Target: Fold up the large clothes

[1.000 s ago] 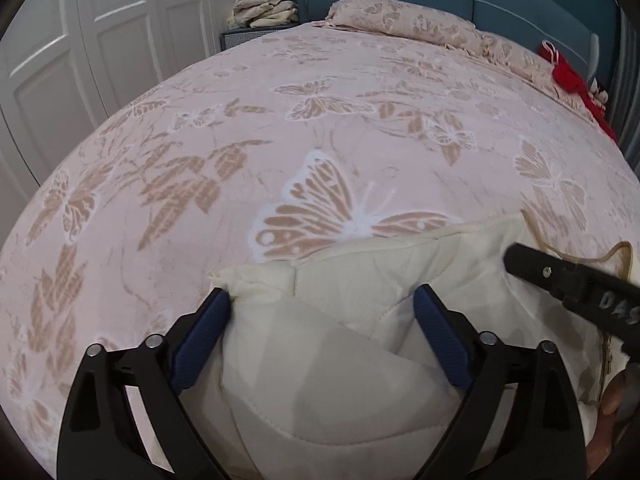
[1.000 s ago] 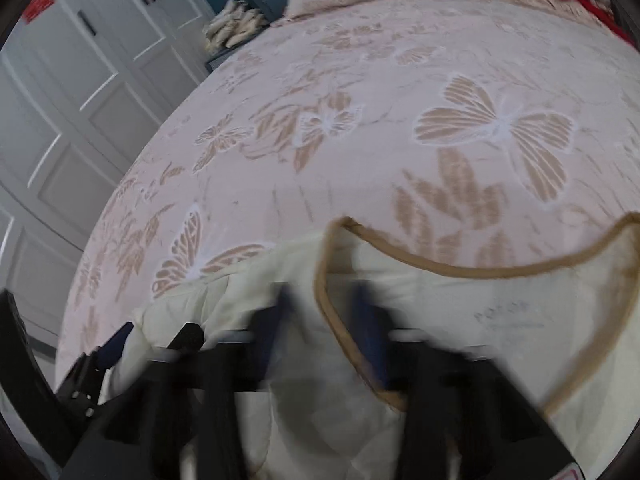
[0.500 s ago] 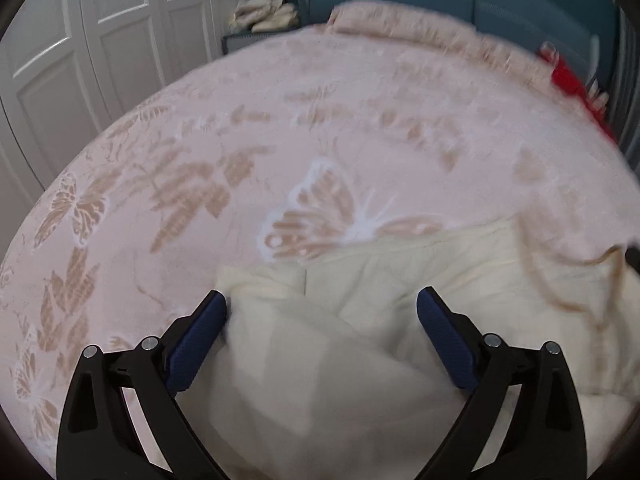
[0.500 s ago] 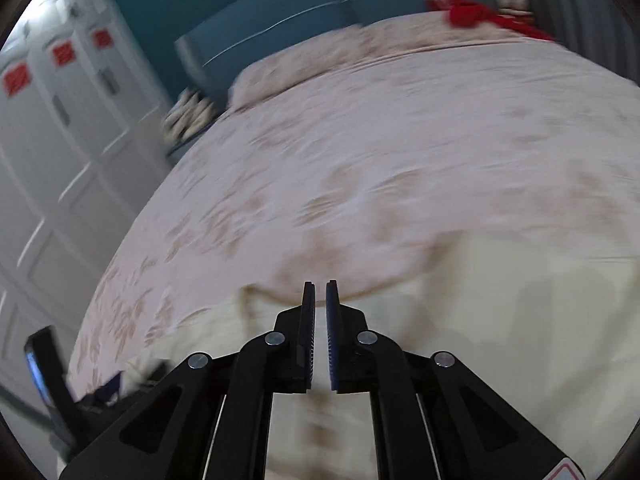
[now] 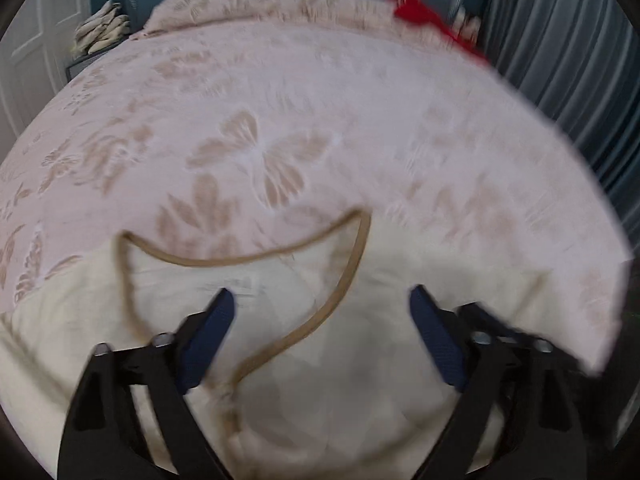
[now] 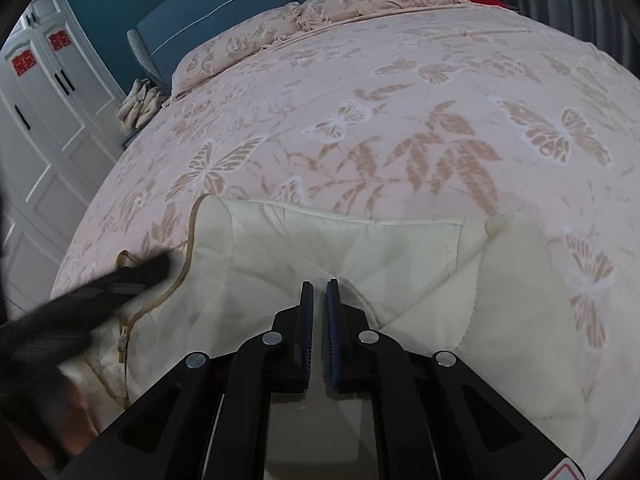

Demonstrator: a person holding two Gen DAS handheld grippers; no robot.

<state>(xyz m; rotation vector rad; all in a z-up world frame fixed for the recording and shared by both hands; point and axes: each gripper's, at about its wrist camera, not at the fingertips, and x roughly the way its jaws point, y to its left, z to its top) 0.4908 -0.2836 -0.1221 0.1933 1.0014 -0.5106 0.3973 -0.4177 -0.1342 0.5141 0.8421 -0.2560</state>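
writing shows only as two red paper characters (image 6: pixel 42 53) on the white wardrobe doors (image 6: pixel 60 120), while the faint print inside the garment is too blurred to read. one cream quilted jacket (image 6: pixel 360 256) with a tan zipper edge (image 5: pixel 344 280) lies crumpled at the near edge of the bed (image 6: pixel 400 120), on its pink butterfly cover. the left gripper (image 5: pixel 320 336) has just been narrowing its fingers yet stands wide over the cloth without pinching it; the right gripper (image 6: pixel 318 320) has its fingers nearly together with nothing between them.

Teal headboard (image 6: pixel 224 12), white wardrobe (image 6: pixel 48 92)
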